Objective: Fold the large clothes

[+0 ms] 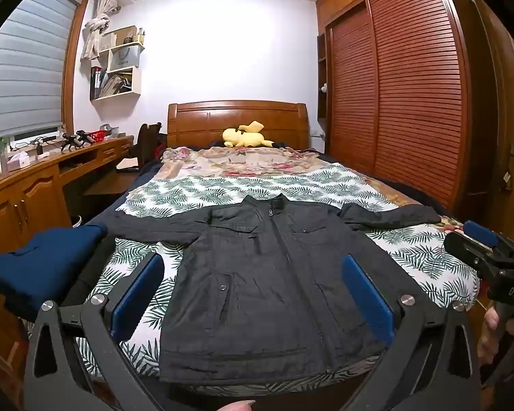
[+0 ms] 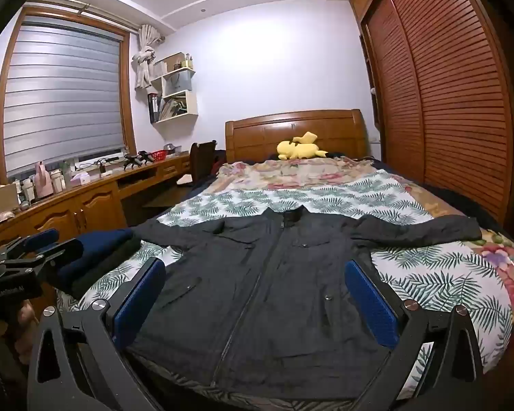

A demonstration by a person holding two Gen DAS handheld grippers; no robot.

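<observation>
1. Jacket (image 1: pixel 267 284), dark grey, lies face up and zipped across the near end of the bed (image 1: pixel 428 257), collar toward the headboard (image 1: pixel 236 120), hem at the near edge, both sleeves spread sideways.
2. Left gripper (image 1: pixel 253 294) hovers above the jacket's lower half, jaws spread wide with nothing between them; its blue pads (image 1: pixel 140 294) touch no cloth.
3. Right gripper (image 2: pixel 255 299) hangs likewise over the hem, jaws wide apart and empty.
4. Folded navy garment (image 1: pixel 44 267) sits at the bed's near left corner, just beside the left sleeve.
5. Yellow plush toy (image 1: pixel 245 135) rests against the headboard, well apart from the jacket.
</observation>
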